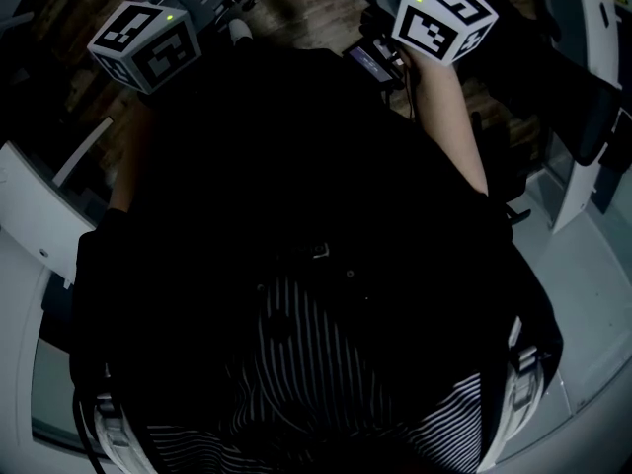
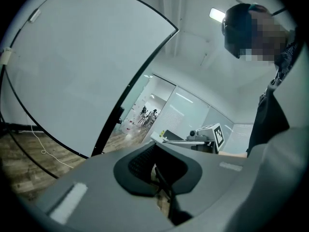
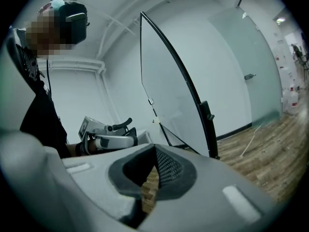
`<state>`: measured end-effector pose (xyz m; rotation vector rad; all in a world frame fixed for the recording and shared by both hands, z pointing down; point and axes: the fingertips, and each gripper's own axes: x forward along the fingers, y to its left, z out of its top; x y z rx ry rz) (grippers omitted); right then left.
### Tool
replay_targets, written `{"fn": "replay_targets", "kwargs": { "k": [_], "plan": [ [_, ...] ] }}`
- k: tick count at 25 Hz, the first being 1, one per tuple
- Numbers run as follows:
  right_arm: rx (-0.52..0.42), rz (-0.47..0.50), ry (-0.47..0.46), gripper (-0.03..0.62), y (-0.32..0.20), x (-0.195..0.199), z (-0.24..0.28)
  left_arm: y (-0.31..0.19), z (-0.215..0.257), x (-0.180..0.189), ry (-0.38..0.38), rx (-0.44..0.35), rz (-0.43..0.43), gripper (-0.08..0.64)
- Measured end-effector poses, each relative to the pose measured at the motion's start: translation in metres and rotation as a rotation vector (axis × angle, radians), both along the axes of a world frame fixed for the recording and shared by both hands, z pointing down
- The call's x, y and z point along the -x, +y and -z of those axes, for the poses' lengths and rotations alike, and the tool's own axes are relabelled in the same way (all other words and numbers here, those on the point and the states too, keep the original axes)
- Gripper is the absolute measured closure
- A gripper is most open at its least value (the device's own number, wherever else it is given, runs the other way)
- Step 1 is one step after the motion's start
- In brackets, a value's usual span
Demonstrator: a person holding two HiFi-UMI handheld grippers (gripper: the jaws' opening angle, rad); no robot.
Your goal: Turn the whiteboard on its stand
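Holding nothing, the left gripper (image 2: 161, 190) has its two fingers pressed tight together, and only a bit of floor shows past them. It is well away from the whiteboard (image 2: 82, 66). The whiteboard is big and white, with a thin black frame (image 2: 145, 74) around it. A black stand post (image 2: 110, 124) runs down by the whiteboard's near edge. A thin white cord (image 2: 43, 152) lies on the wood floor (image 2: 21, 175) under the whiteboard.

The right gripper (image 3: 148, 180) is also well away from the whiteboard and sees it from the side, so it looks thin. Its fingers are closed all the way too, with nothing in them. So the turning has not started, I think.

A few things could go wrong from here. Closed fingers cannot grab the frame, so both grippers need to open before they reach the whiteboard. If they just push on the flat white face, they may slide, because it looks smooth. If only one side gets pushed hard, the whole stand might move or tip and the whiteboard would not turn. The whiteboard is wide, so a fast spin could swing its far edge round and hit the person or the other gripper. The cord under the whiteboard could catch a foot or the stand. Slow moves and a good hold on the frame look safest.
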<state>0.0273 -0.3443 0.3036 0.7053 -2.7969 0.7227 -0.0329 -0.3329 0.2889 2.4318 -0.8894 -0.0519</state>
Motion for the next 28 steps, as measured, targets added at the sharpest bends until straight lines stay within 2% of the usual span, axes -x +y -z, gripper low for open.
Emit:
{"fn": "replay_targets", "kwargs": {
  "k": [8, 15, 19, 24, 28],
  "plan": [
    [-0.002, -0.009, 0.018, 0.591, -0.048, 0.072, 0.005, -0.043, -0.002, 0.072, 0.016, -0.001, -0.003, 0.557],
    [-0.003, -0.001, 0.054, 0.591, -0.066, 0.134, -0.005, -0.06, -0.012, 0.124, 0.001, -0.032, -0.021, 0.557],
    [-0.011, -0.025, 0.071, 0.591, -0.07, 0.138, 0.0, -0.063, -0.016, 0.13, -0.004, -0.03, -0.024, 0.557],
    [-0.02, -0.078, 0.134, 0.591, -0.077, 0.099, 0.014, -0.058, -0.01, 0.113, 0.007, -0.041, -0.017, 0.557],
    [-0.052, -0.145, 0.109, 0.591, -0.098, 0.098, 0.033, -0.059, -0.013, 0.124, 0.015, -0.031, -0.013, 0.557]
  ]
}}
